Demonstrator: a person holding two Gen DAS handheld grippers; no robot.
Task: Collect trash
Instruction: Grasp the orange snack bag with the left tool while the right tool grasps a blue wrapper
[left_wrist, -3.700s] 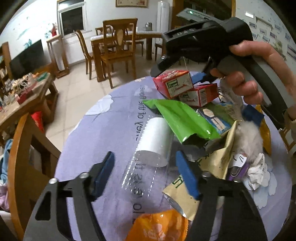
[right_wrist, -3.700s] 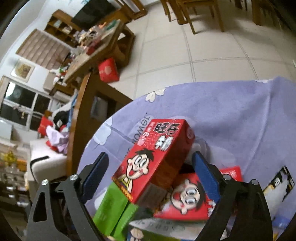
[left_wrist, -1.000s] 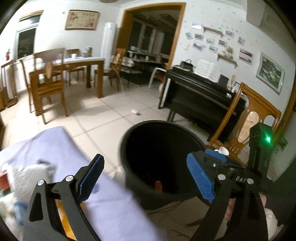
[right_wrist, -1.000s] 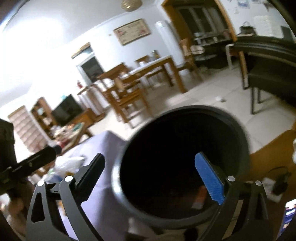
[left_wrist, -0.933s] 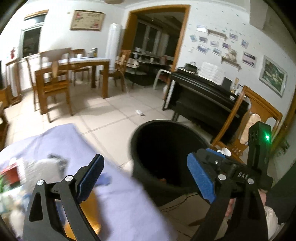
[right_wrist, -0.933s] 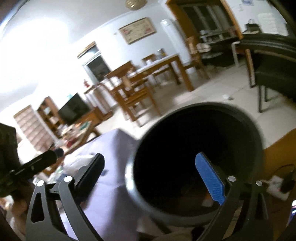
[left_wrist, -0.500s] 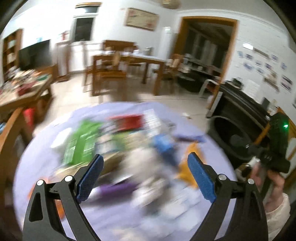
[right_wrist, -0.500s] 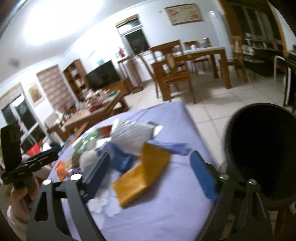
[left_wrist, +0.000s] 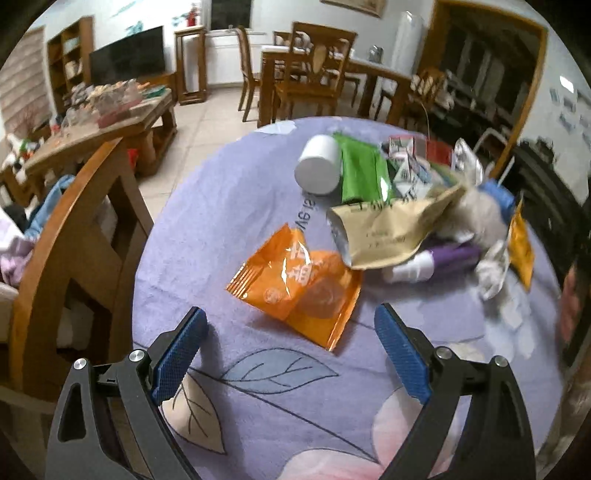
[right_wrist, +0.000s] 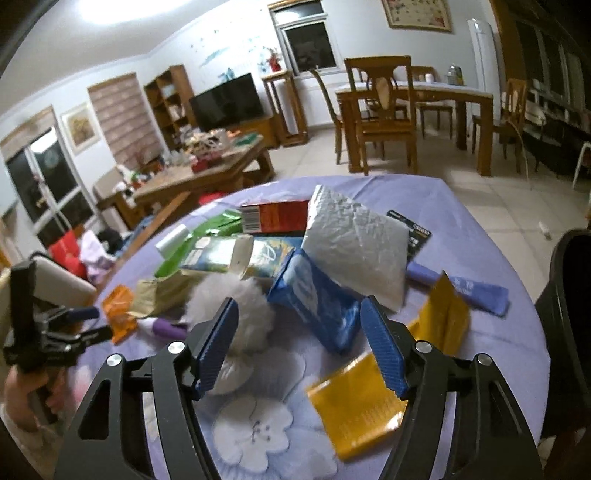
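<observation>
Trash is piled on a round table under a purple flowered cloth (left_wrist: 207, 229). My left gripper (left_wrist: 288, 332) is open and empty, just short of an orange snack bag (left_wrist: 295, 284). Beyond it lie a tan pouch (left_wrist: 388, 229), a white cup (left_wrist: 319, 168), a green bag (left_wrist: 360, 173) and a purple tube (left_wrist: 443, 258). My right gripper (right_wrist: 300, 310) is open with its jaws closing. A blue bag (right_wrist: 314, 295) lies just past its fingertips and the pads touch nothing. A white fluffy ball (right_wrist: 236, 299), a silver bag (right_wrist: 354, 240) and a yellow pouch (right_wrist: 358, 402) surround it.
A black bin (right_wrist: 569, 295) stands off the table's right edge. A wooden chair (left_wrist: 74, 229) is at the left side of the table. The left gripper (right_wrist: 74, 325) and a person's hand (right_wrist: 22, 391) show at the left of the right wrist view. Dining chairs and a low table stand behind.
Both views swung from the black bin back to the trash on the table. The right jaws have narrowed. Both grippers are empty now, as they were over the bin.
</observation>
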